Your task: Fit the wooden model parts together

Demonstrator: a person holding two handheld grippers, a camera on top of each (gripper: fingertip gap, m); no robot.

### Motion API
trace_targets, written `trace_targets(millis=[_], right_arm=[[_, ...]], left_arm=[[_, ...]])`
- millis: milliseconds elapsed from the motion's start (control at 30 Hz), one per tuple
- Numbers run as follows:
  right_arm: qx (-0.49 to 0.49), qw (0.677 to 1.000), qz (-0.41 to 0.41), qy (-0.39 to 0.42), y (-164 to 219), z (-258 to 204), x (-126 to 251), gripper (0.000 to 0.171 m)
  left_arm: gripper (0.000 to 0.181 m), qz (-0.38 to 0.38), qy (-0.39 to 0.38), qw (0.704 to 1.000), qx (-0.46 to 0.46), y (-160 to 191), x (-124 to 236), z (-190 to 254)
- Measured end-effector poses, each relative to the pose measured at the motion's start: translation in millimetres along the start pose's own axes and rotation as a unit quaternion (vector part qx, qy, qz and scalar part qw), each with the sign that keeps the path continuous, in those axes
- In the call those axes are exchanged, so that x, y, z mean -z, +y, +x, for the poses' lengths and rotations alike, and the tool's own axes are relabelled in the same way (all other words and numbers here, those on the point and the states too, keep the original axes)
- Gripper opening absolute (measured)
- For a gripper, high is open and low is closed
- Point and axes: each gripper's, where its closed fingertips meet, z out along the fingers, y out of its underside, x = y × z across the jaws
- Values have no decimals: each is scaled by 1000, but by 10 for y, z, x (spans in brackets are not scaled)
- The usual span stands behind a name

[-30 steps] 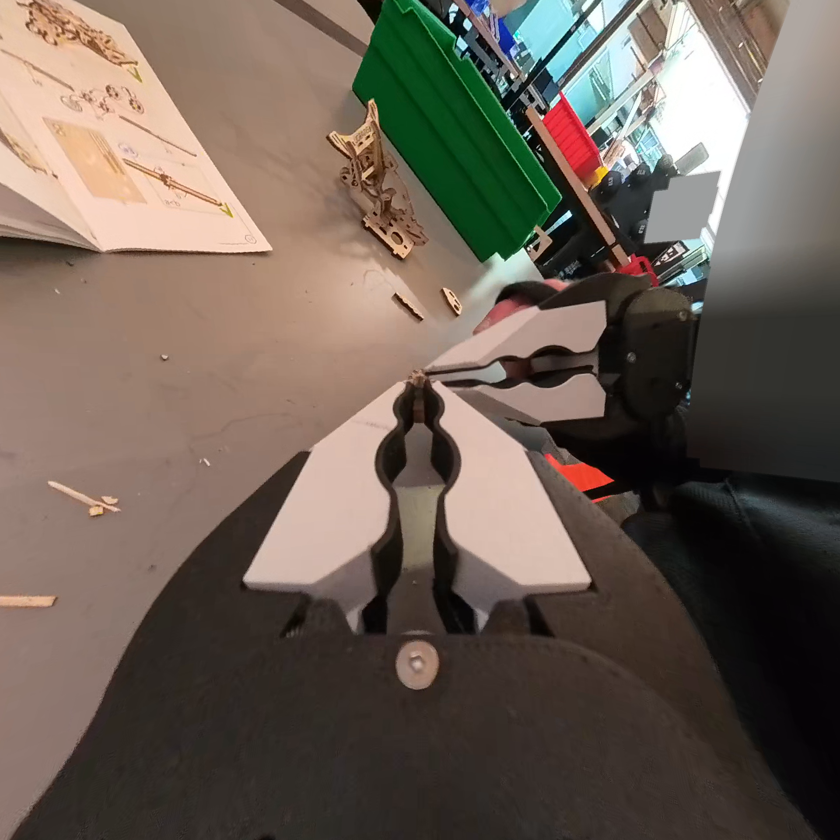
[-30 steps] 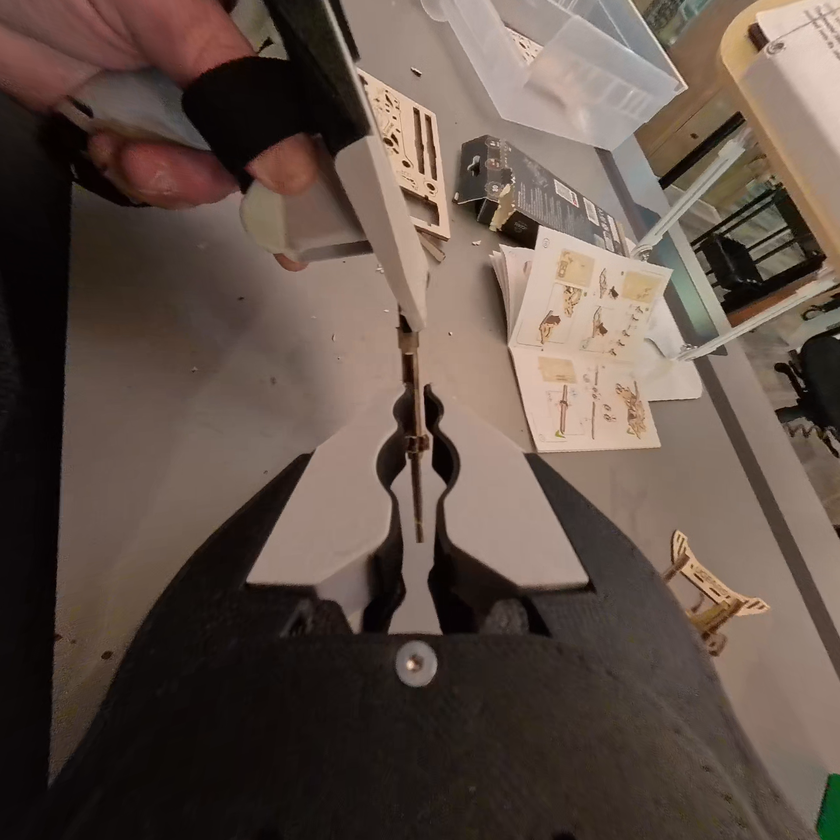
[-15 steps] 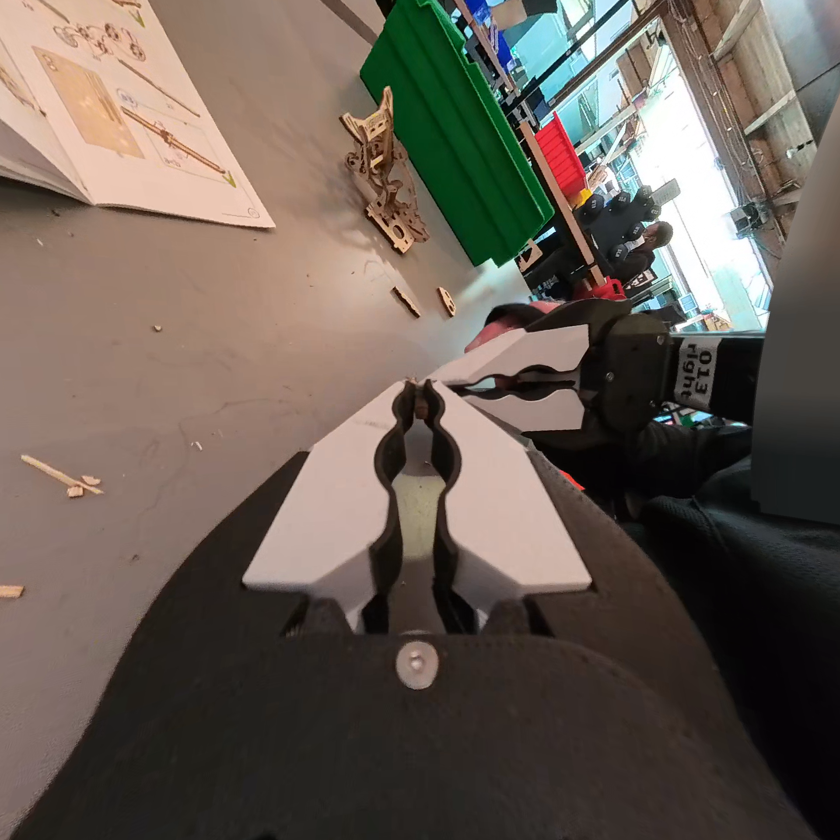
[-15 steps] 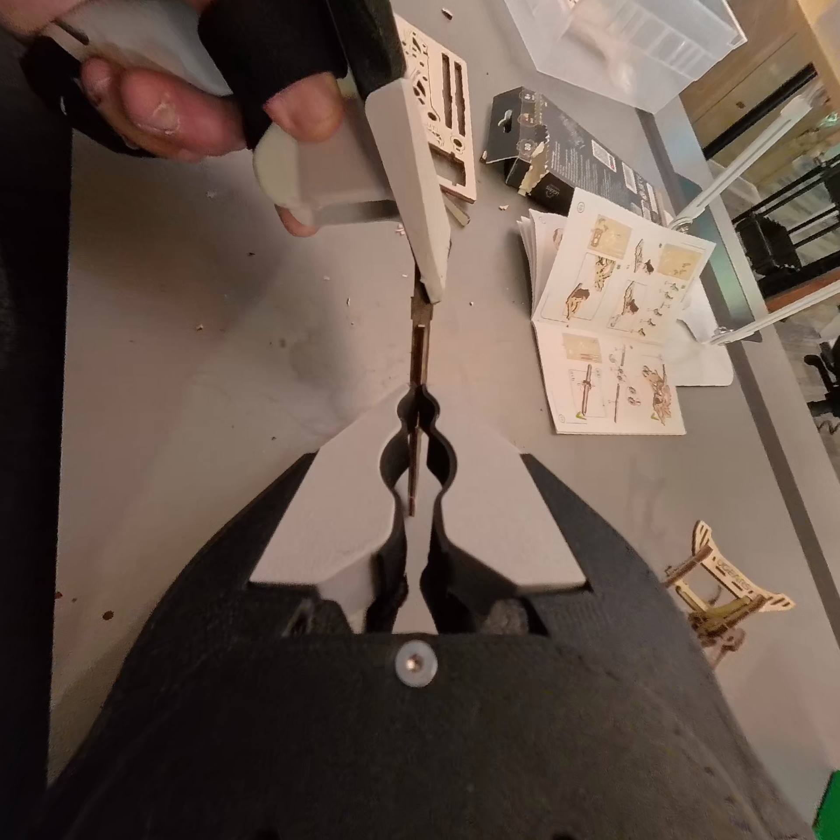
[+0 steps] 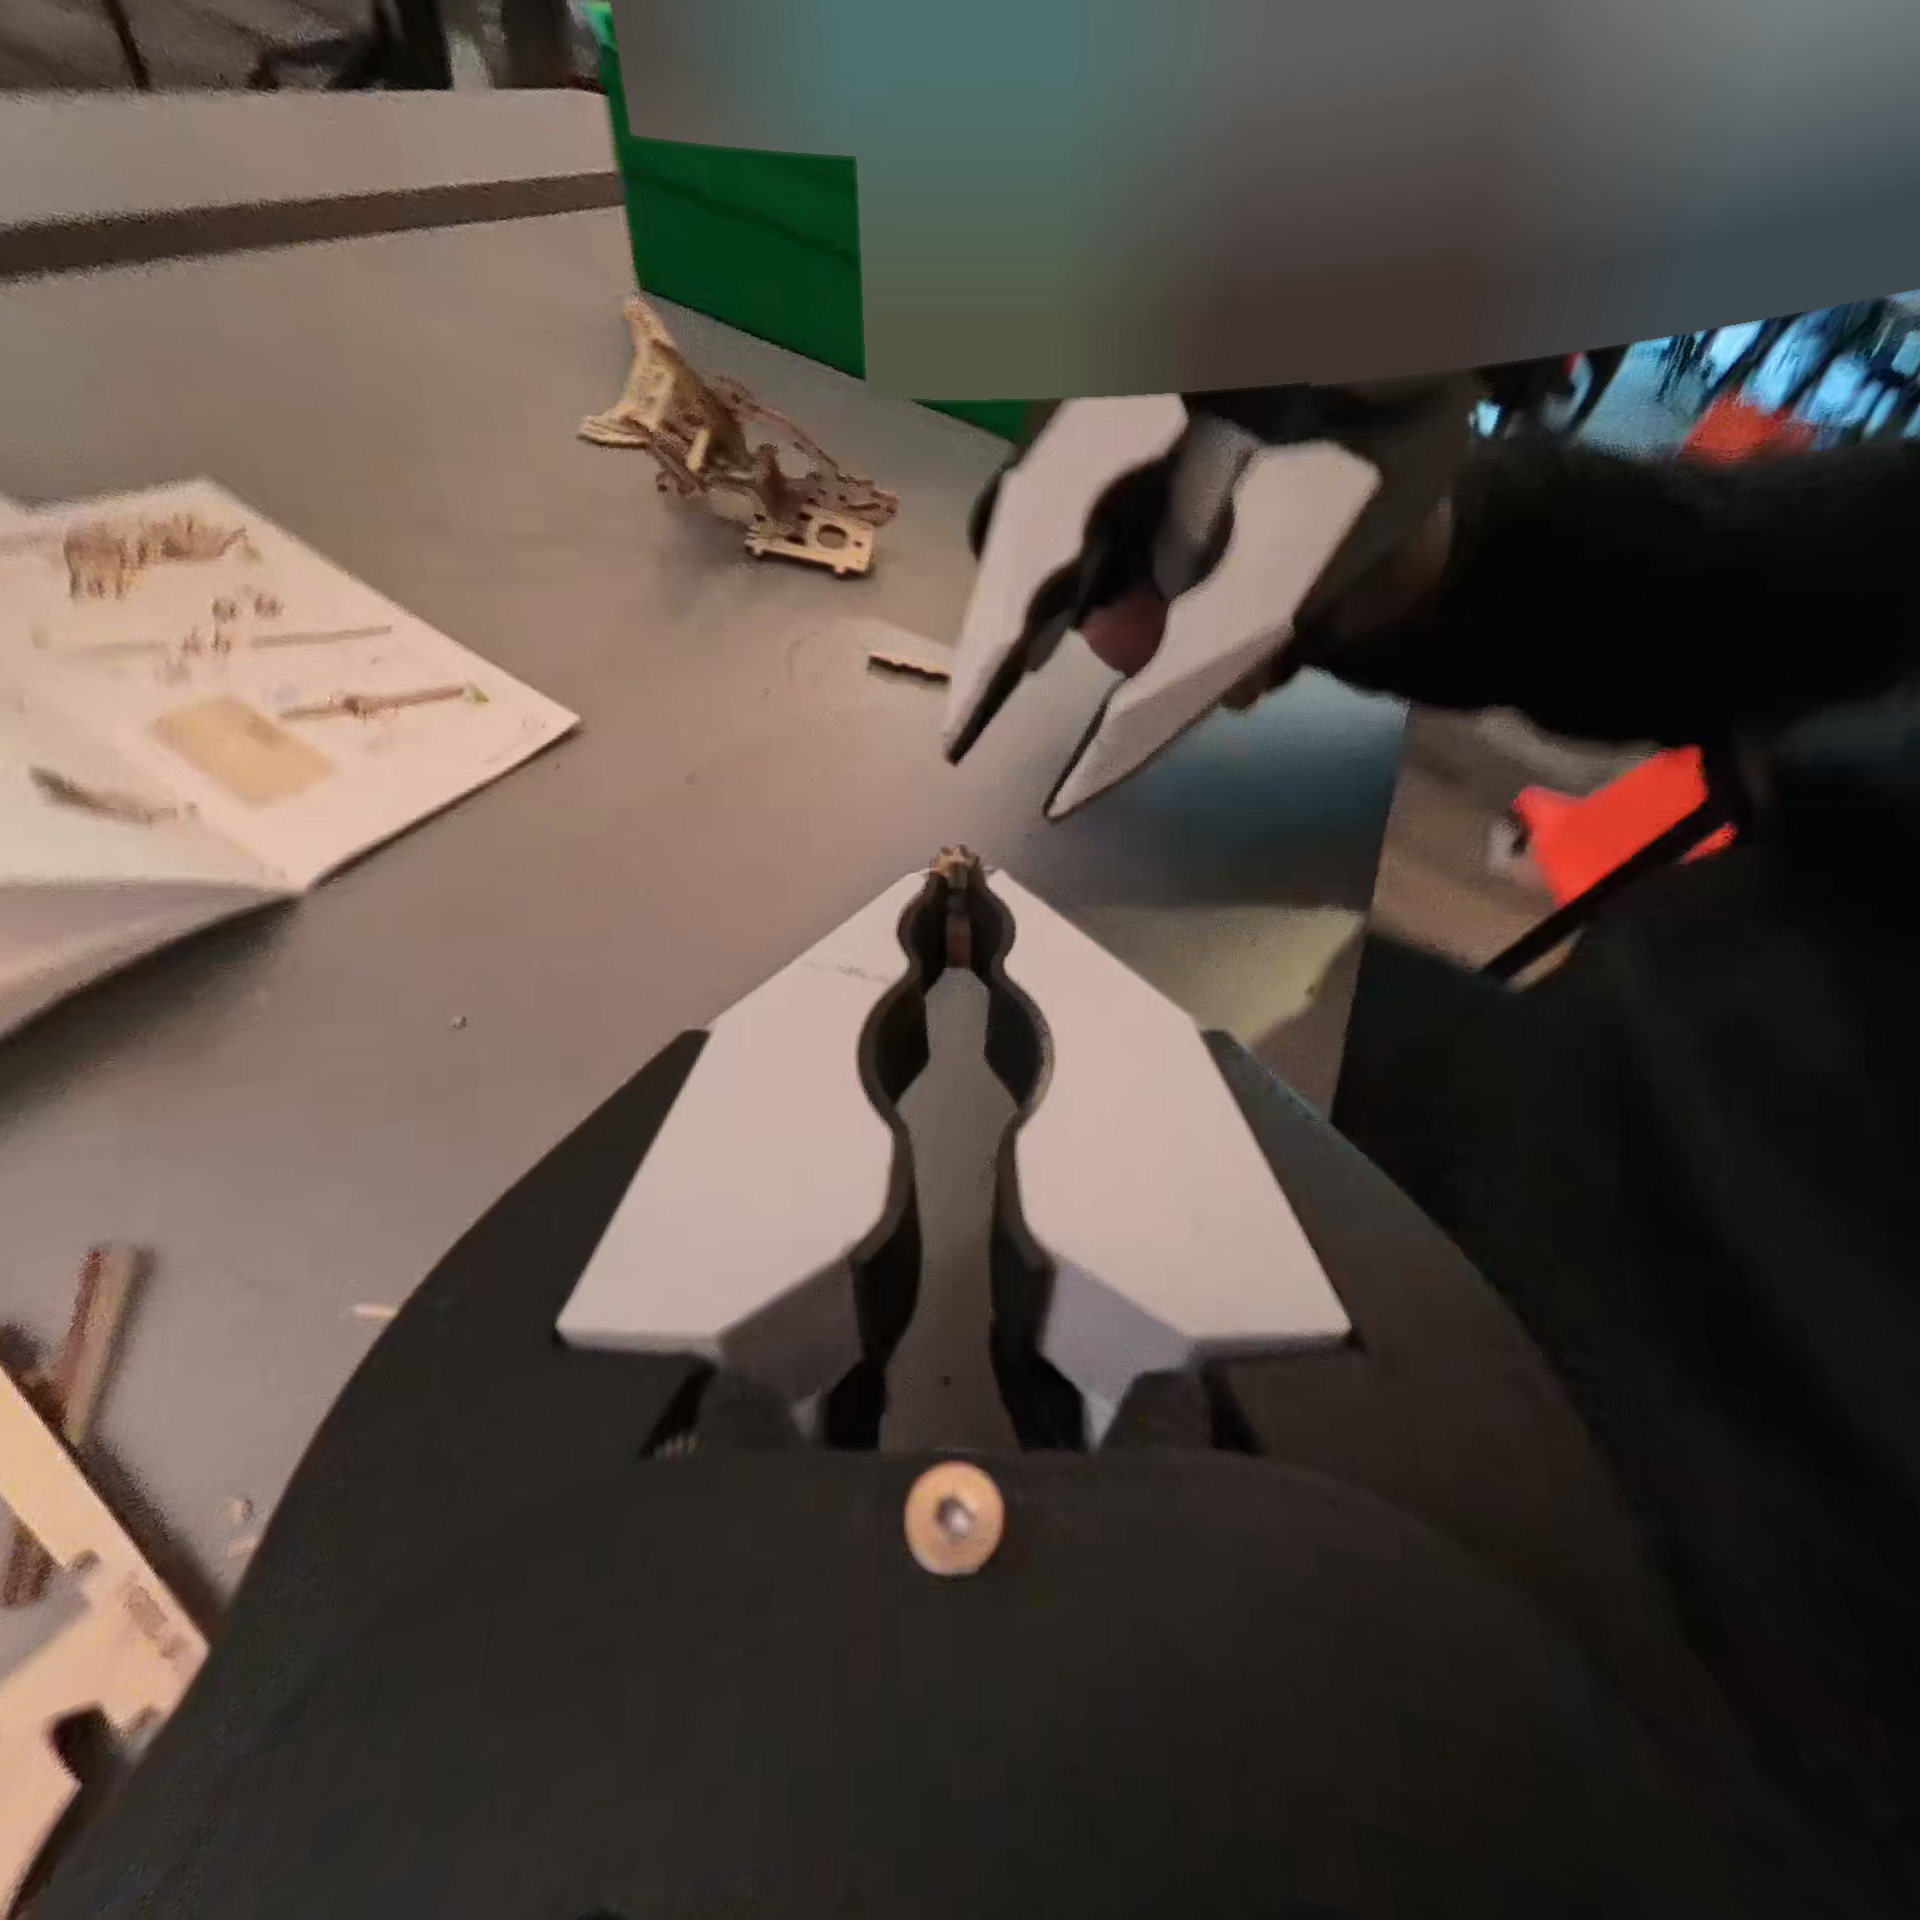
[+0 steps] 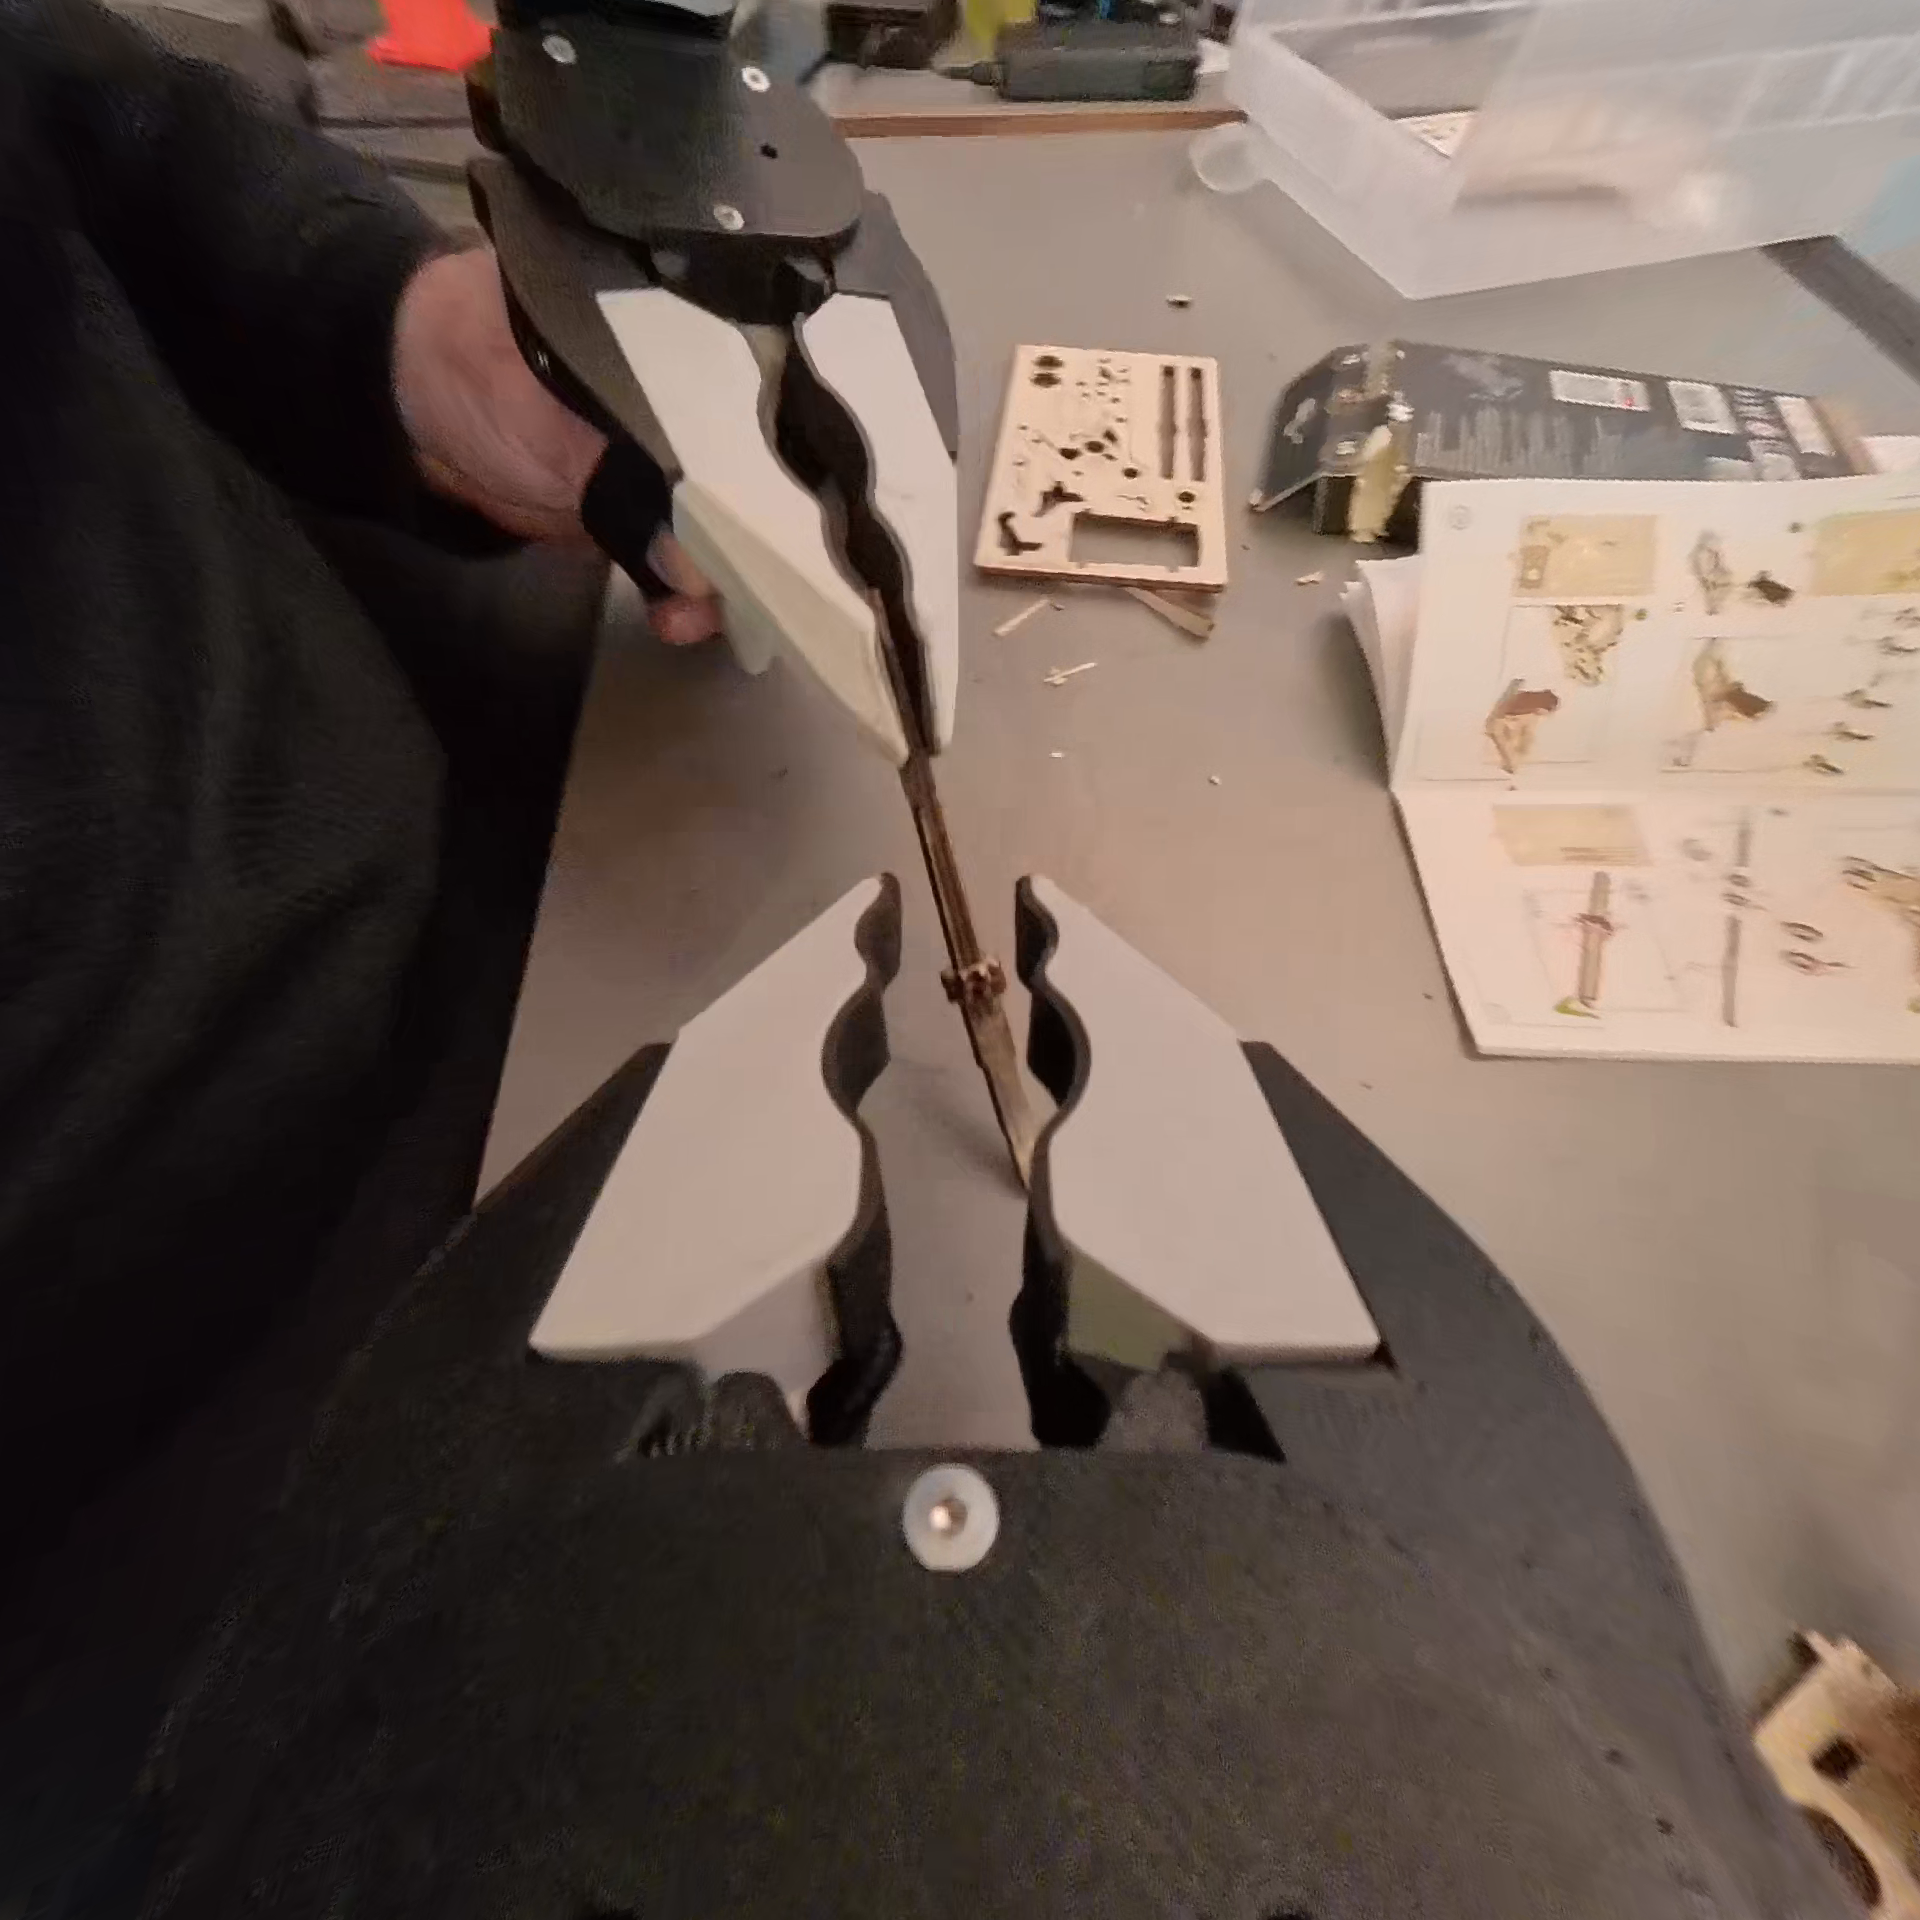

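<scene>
My left gripper is shut on a thin wooden rod, which shows end-on between its tips. In the right wrist view the left gripper holds the top of the rod, which slants down toward the camera. A small wooden gear sits on the rod. My right gripper is open, and the rod passes between its fingers, close to the right finger. In the left wrist view the right gripper hangs open just beyond the left tips.
A partly built wooden model stands by a green bin. An open instruction booklet, a punched-out wooden sheet, a dark box and a clear plastic bin lie on the grey table. A small loose wooden piece lies nearby.
My right gripper has opened and let go of the rod. My left gripper still holds the rod, which now tilts. Both views have swung round.
</scene>
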Motion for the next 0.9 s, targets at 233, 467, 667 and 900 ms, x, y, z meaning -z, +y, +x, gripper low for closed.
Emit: trace_targets(millis=[233, 467, 667, 900], right_arm=[[25, 992, -40, -119, 106, -276, -166, 14], [8, 979, -45, -200, 153, -348, -102, 6], [49, 976, -68, -200, 174, -317, -101, 10], [91, 986, -69, -123, 203, -260, -141, 5]], left_arm=[[2, -56, 8, 981, -184, 157, -105, 211], [2, -81, 21, 965, -249, 225, -96, 287], [2, -91, 14, 960, -265, 201, -101, 257], [2, -74, 8, 982, -171, 208, -118, 222]])
